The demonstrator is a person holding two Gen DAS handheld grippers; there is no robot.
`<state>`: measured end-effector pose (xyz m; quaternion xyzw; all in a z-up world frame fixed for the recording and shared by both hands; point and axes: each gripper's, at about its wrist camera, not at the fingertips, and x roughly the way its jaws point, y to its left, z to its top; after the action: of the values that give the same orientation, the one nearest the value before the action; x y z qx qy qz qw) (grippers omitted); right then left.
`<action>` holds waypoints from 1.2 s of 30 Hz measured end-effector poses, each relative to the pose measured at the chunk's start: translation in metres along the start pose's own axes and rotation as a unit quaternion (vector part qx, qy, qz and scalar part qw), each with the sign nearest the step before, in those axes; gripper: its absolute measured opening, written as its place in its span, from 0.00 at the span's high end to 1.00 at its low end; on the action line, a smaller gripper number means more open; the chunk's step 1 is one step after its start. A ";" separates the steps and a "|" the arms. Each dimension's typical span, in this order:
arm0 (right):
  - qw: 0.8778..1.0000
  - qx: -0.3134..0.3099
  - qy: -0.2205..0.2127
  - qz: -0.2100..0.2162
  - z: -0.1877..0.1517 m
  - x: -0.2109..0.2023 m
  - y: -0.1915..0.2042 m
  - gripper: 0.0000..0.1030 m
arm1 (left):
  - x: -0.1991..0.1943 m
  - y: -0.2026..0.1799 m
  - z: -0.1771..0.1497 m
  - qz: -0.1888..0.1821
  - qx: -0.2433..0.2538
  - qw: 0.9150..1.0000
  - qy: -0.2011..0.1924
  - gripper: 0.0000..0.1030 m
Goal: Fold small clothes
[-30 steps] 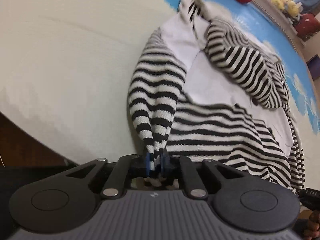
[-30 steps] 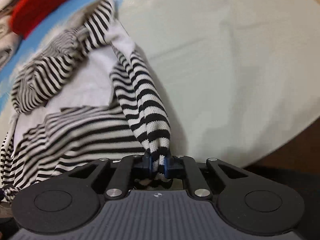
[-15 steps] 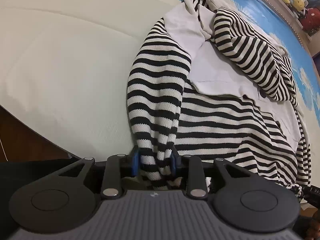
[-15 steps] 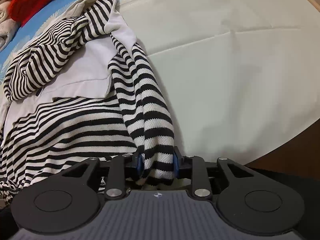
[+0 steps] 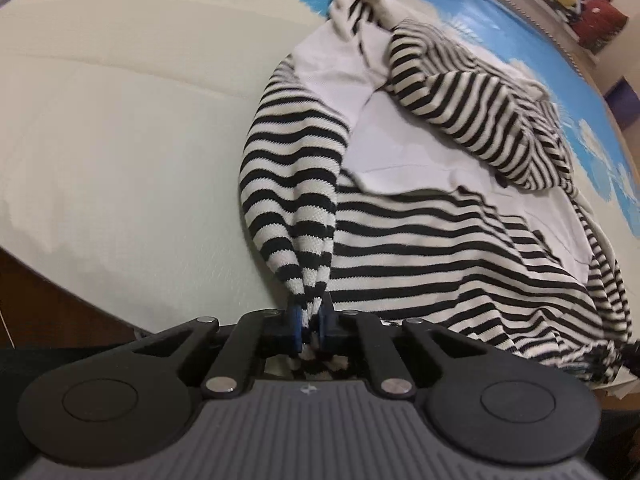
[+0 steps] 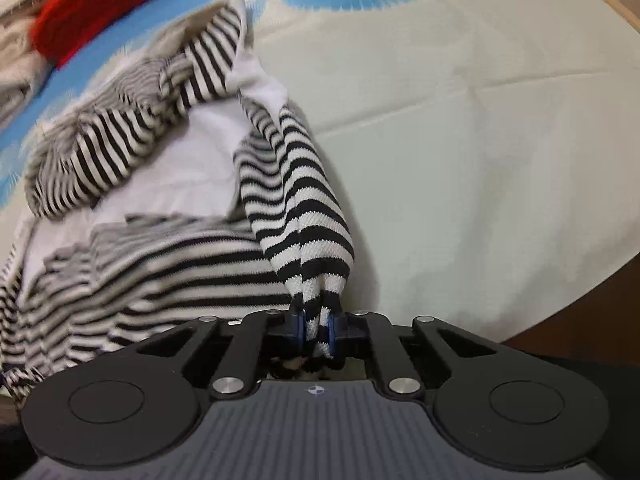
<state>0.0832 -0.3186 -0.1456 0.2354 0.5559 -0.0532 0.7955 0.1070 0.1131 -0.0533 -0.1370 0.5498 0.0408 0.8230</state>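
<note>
We hold the striped garment (image 5: pixel 460 248) at two points near the front edge of the bed (image 5: pixel 120 140), where it lies crumpled on the cream sheet with a white lining panel (image 5: pixel 400 152) exposed and a striped hood or sleeve (image 5: pixel 472 120) bunched on top.

Left tool (image 5: pixel 310 326): its jaws have just been closing and now clench a gathered rope of striped knit (image 5: pixel 292 200), which rises from the sheet into the pads.

- Risk: the pinch takes only the narrow end of the fabric. A sharp pull may draw the knit out of the pads.
- Risk: the bunched piece on top is loose. We judge that lifting will let it slide and spoil the fold line.

Right tool (image 6: pixel 316 332): its jaws have likewise just been closing and now grip a second twisted strip of the same garment (image 6: pixel 304 220).

- Risk: both strips are twisted. If we spread the tools apart unevenly, the garment may open skewed rather than flat.
- Risk: the grip points sit close to the bed edge (image 6: pixel 580 300). Slack cloth may slip over it toward the floor.
- Risk: the red item (image 6: pixel 108 4) lies near the far end; a wide sweep may snag it.
</note>
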 end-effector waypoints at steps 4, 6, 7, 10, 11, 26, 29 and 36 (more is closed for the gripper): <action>0.999 0.010 -0.033 0.037 0.013 -0.028 -0.004 0.92 | -0.029 -0.006 0.009 -0.022 0.018 0.999 -0.030 0.93; 0.997 0.018 -0.051 0.060 0.022 -0.047 -0.007 0.92 | -0.048 -0.009 0.016 -0.035 0.031 0.998 -0.051 0.93; 0.996 0.022 -0.059 0.070 0.026 -0.056 -0.008 0.92 | -0.059 -0.011 0.018 -0.042 0.037 0.997 -0.061 0.93; 0.994 0.021 -0.073 0.083 0.031 -0.083 -0.009 0.93 | -0.086 -0.018 0.021 -0.056 0.056 0.994 -0.080 0.93; 0.993 0.018 -0.077 0.086 0.031 -0.093 -0.008 0.93 | -0.096 -0.019 0.021 -0.060 0.062 0.993 -0.082 0.93; 0.989 0.043 -0.065 0.126 0.014 -0.176 -0.031 0.93 | -0.170 -0.010 0.001 -0.127 0.076 0.986 -0.072 0.93; 0.991 0.043 -0.053 0.114 0.046 -0.131 -0.023 0.93 | -0.137 -0.009 0.041 -0.133 0.056 0.988 -0.062 0.93; 0.994 0.041 -0.044 0.096 0.143 -0.016 0.004 0.92 | -0.021 -0.006 0.149 -0.146 -0.024 0.989 -0.019 0.91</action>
<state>0.2012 -0.3794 -0.0907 0.3173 0.4921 -0.0095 0.8106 0.2336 0.1499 0.0202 -0.2344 0.5074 -0.0642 0.8267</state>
